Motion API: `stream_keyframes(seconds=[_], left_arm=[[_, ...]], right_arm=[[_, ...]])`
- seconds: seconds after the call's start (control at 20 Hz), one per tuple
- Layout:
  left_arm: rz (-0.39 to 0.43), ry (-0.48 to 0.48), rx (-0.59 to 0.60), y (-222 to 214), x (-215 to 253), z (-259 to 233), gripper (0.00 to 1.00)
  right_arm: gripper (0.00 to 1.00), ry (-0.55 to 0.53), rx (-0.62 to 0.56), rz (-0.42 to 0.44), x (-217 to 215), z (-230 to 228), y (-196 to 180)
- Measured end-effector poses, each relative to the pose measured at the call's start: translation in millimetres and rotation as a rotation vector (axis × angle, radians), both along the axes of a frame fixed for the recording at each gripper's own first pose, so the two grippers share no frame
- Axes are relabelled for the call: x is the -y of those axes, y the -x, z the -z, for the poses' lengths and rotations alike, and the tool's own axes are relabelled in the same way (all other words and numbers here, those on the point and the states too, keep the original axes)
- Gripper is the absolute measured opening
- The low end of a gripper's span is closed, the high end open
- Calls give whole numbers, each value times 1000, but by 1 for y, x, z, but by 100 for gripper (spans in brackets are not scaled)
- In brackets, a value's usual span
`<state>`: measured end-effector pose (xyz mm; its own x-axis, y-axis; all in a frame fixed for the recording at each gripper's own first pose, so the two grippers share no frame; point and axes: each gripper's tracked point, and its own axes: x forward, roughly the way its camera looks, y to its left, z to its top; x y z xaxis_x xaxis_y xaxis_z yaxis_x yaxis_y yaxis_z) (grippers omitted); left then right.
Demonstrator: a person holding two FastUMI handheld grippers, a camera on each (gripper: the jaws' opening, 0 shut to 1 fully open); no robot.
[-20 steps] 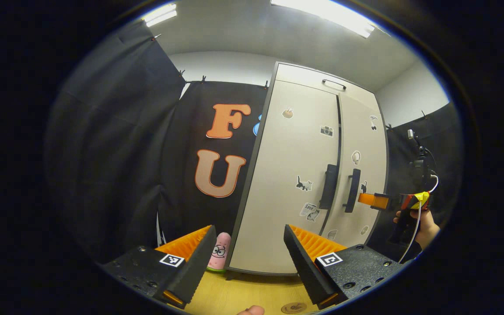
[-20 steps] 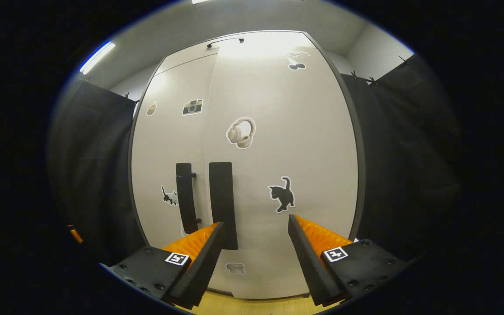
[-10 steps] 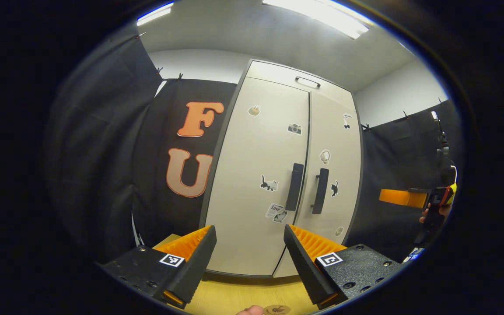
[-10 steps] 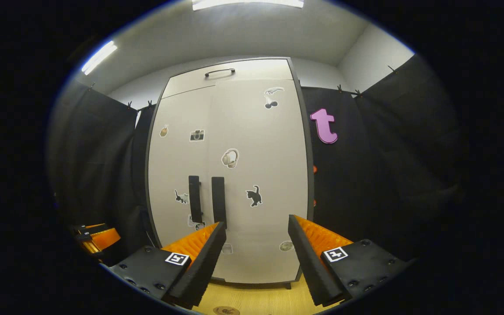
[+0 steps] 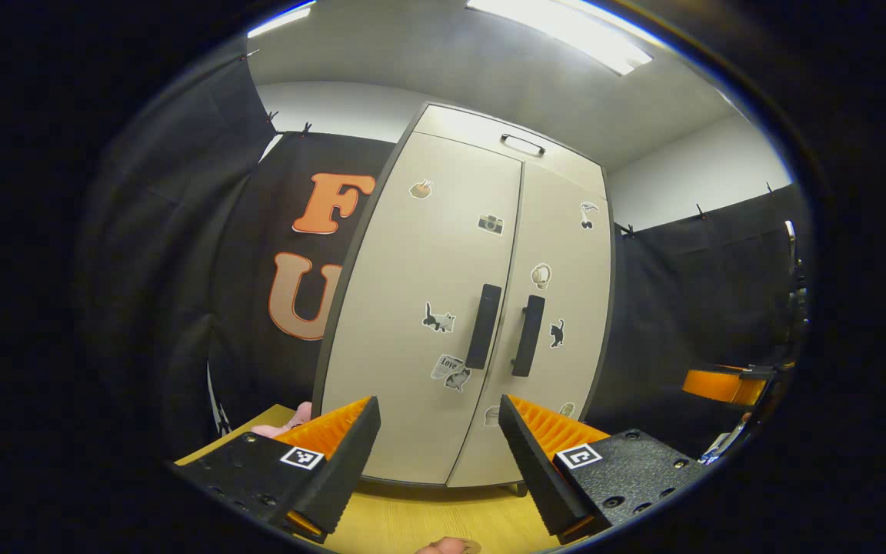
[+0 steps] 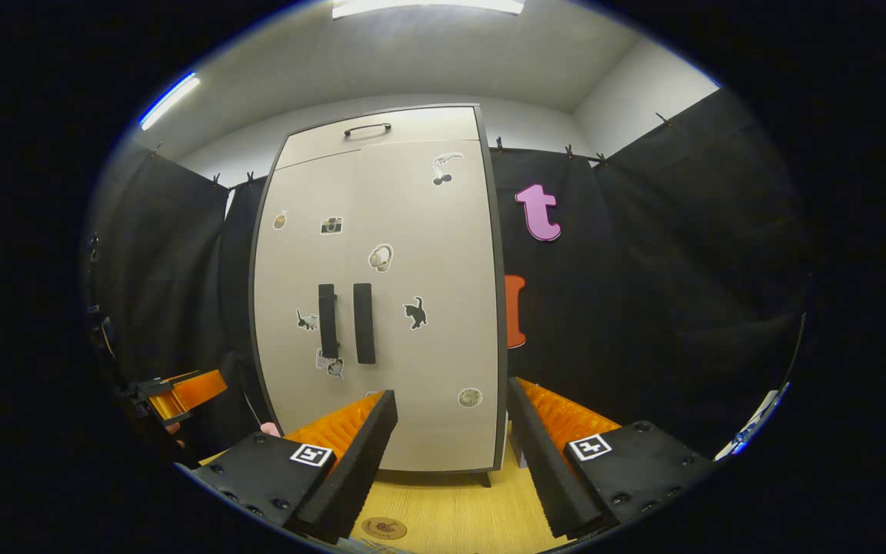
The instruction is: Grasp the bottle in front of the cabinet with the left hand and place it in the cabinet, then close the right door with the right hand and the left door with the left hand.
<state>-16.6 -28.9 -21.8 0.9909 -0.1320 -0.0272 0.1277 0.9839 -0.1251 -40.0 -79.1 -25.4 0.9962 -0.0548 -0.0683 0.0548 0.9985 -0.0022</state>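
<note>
On the pale wooden surface (image 6: 451, 512) the tall beige two-door cabinet (image 6: 381, 292) is seen shut, both tools (image 5: 438, 462) (image 6: 447, 462) wide and empty; its stiff, light doors are judged best pushed near the black vertical bar handles (image 6: 344, 323).

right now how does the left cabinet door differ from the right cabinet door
The left cabinet door carries a camera sticker near its top; the right cabinet door carries a headphones sticker higher than its handle. The left cabinet door's cat sticker is pale with dark patches; the right cabinet door's cat sticker is all black. Both doors are shut, flush with each other, pale beige, each with a dark vertical handle by the middle seam.
</note>
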Motion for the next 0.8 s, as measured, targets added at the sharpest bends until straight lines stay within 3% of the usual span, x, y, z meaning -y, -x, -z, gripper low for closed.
stream_keyframes(seconds=[0.8], left_arm=[[-32,-32,4,0,-15,4,95]], right_arm=[[95,9,-17,1,-13,20,-3]])
